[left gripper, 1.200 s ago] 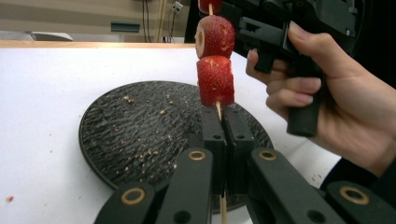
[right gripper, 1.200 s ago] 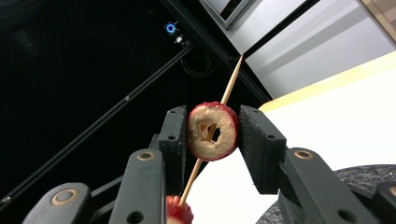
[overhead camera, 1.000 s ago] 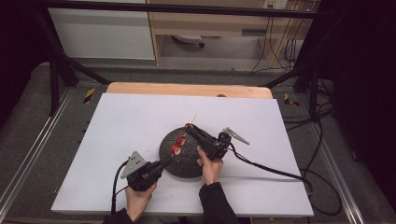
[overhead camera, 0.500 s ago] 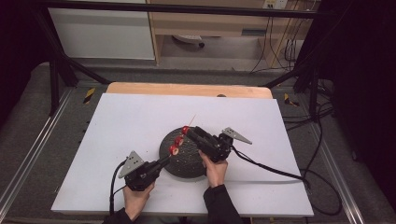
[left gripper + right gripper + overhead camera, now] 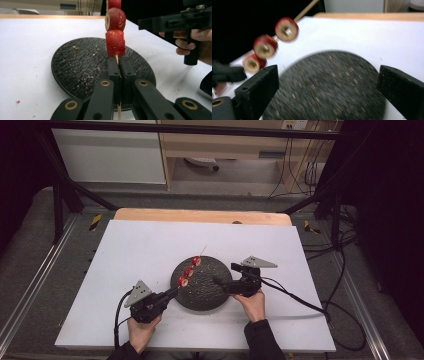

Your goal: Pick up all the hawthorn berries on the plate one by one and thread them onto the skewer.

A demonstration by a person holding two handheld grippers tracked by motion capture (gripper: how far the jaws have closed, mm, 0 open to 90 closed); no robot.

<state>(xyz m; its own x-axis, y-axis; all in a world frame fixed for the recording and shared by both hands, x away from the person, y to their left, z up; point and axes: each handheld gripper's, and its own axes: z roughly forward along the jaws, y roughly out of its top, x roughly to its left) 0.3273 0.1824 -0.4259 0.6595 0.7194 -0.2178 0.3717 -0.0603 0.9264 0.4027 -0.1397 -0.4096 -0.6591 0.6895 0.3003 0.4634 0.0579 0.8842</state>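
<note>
Landmark: dark plate (image 5: 202, 285). Near edge of the plate: left gripper (image 5: 172, 293) is seen with jaws clamped tight on the bare lower end of the wooden skewer (image 5: 117, 59), as confirmed in the left gripper view, where the stick is pinched between the closed pads just below the lowest piece. Skewer is held slanting up over the plate's left half, tip (image 5: 203, 248) reaching past the plate's far rim; three red fruit slices (image 5: 189, 271) are threaded on it, none touching the plate surface as far as can be judged. At the plate's right rim: right gripper (image 5: 220, 282), jaws spread wide and empty, plate seen between them in the right gripper view. Change versus the earlier frames: the right gripper had been up against the fruit at the skewer, over the plate centre; it has now been pulled back to the right rim and opened, with the slices left on the stick. Read as: third slice most likely seated, threading step closed out. Only crumbs (image 5: 86, 79) are seen on the plate, no loose slices, so the skewer is probably finished and a set-down onto the plate is judged to be next.
</note>
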